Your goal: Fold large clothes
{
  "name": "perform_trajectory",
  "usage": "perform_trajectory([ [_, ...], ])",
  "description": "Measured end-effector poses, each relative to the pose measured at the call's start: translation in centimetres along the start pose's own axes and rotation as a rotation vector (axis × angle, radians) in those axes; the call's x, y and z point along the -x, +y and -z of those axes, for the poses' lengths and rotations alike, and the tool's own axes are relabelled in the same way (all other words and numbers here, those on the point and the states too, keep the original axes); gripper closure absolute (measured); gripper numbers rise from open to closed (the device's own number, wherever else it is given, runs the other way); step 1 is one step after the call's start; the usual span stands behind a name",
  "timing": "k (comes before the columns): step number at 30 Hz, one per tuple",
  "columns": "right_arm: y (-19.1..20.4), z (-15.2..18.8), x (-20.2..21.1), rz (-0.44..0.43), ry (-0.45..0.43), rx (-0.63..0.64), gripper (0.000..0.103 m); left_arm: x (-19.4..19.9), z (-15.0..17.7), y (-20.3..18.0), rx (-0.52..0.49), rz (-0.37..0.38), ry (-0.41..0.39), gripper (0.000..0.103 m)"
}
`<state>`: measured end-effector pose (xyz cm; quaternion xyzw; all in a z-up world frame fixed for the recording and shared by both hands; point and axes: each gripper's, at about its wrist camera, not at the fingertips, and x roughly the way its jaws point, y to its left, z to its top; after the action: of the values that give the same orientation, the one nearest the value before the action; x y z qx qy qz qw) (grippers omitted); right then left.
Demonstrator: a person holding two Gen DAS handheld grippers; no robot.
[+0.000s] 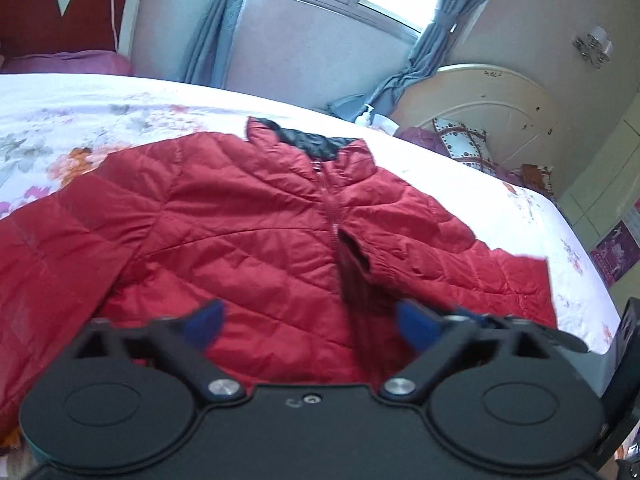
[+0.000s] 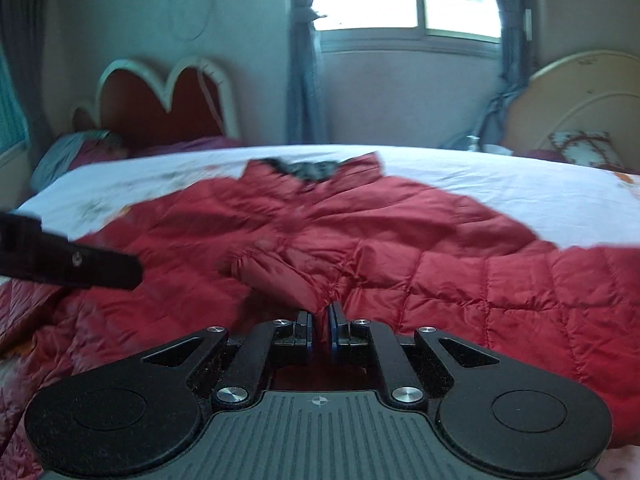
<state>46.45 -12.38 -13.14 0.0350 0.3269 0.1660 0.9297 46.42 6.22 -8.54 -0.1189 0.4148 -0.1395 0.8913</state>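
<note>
A red quilted jacket (image 1: 248, 224) lies front up on the bed, zipped, with its dark-lined collar (image 1: 316, 140) at the far side. One sleeve is folded in across the chest, its cuff (image 2: 276, 276) near the zip. My left gripper (image 1: 312, 322) hovers open over the jacket's lower front, with nothing between its blue pads (image 1: 208, 318). My right gripper (image 2: 321, 322) is shut on a pinch of the red jacket (image 2: 440, 264) by the folded cuff. A black part of the left gripper (image 2: 80, 266) shows at the left edge of the right wrist view.
The bed has a white floral cover (image 1: 100, 120), a heart-shaped red headboard (image 2: 160, 108) and pink pillows (image 1: 68, 64). Behind it are a window with blue curtains (image 1: 424, 52) and a cream board (image 1: 488, 108) leaning on the wall. The bed's edge (image 1: 568, 248) runs to the right.
</note>
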Motion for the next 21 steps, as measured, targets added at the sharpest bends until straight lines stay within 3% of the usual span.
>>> perform_trajectory([
  [3,2.6,0.5,-1.7,-0.032,0.034,0.029,0.096,-0.5,0.1,1.6,0.029,0.04,0.03,0.018],
  [7,4.0,0.8,-2.9,-0.041,0.044,0.033,0.094,-1.6,-0.1,2.7,0.075,0.099,0.049,0.02],
  [9,4.3,0.7,-1.7,-0.011,0.028,0.062,0.059,-2.8,-0.3,2.7,0.093,0.121,0.072,0.02],
  [10,4.2,0.8,-0.8,-0.003,-0.013,0.061,0.027,-3.5,-0.4,2.5,0.097,0.131,0.084,0.02],
  [11,3.8,0.9,0.0,-0.001,-0.045,0.06,0.024,-4.3,-0.5,2.3,0.096,0.14,0.095,0.022],
  [14,1.8,1.2,1.5,0.054,-0.044,0.038,0.026,-6.6,-0.7,1.1,0.072,0.143,0.126,0.03],
  [16,-0.7,1.7,2.4,0.09,-0.028,-0.016,0.038,-7.7,-0.7,0.4,0.045,0.112,0.138,0.035],
  [19,-4.1,2.8,3.7,0.161,-0.009,-0.082,0.04,-8.7,-0.7,-0.5,-0.01,0.064,0.128,0.06],
  [20,-5.2,3.2,4.1,0.184,-0.006,-0.102,0.04,-8.8,-0.8,-0.7,-0.024,0.058,0.122,0.076],
  [21,-6.0,3.5,4.3,0.204,-0.004,-0.121,0.04,-8.7,-0.8,-0.5,-0.02,0.062,0.115,0.085],
])
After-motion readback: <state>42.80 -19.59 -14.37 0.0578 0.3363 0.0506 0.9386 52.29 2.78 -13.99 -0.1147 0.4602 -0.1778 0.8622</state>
